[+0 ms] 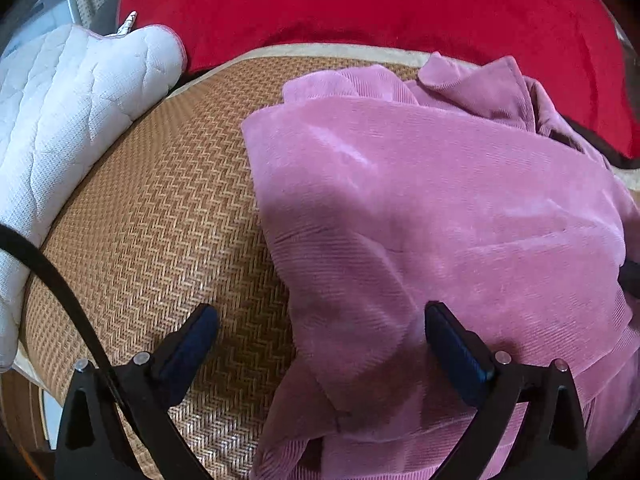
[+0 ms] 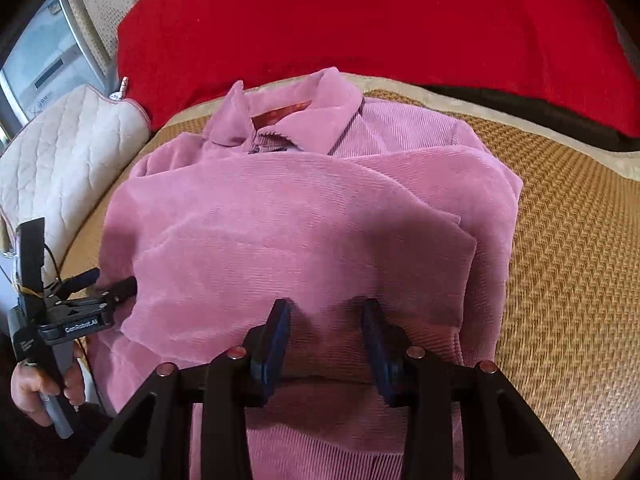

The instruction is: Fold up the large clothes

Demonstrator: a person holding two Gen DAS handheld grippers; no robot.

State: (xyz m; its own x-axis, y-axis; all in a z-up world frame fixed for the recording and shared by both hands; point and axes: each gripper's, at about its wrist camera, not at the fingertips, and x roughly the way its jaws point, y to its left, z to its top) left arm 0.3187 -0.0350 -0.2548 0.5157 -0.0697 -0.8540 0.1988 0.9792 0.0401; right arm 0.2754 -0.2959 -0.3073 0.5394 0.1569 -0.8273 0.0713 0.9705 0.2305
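A pink corduroy jacket point(image 2: 304, 216) lies front up on a woven mat point(image 2: 568, 240), its collar point(image 2: 320, 116) at the far end and its sleeves folded across the body. My right gripper point(image 2: 326, 320) hovers over the jacket's near middle. Its jaws stand partly apart, and the cloth lies flat below them with nothing pinched. My left gripper point(image 1: 320, 320) is wide open at the jacket's point(image 1: 440, 200) left edge. One finger is over the mat point(image 1: 160, 220) and the other over the cloth. The right wrist view shows the left gripper point(image 2: 108, 284) held in a hand point(image 2: 32, 392).
A red blanket point(image 2: 360, 20) runs along the far side of the mat. A white quilted cushion point(image 1: 60, 120) lies at the left edge. Bare mat shows left of the jacket in the left wrist view and right of it in the right wrist view. A black strap point(image 1: 52, 276) crosses the lower left.
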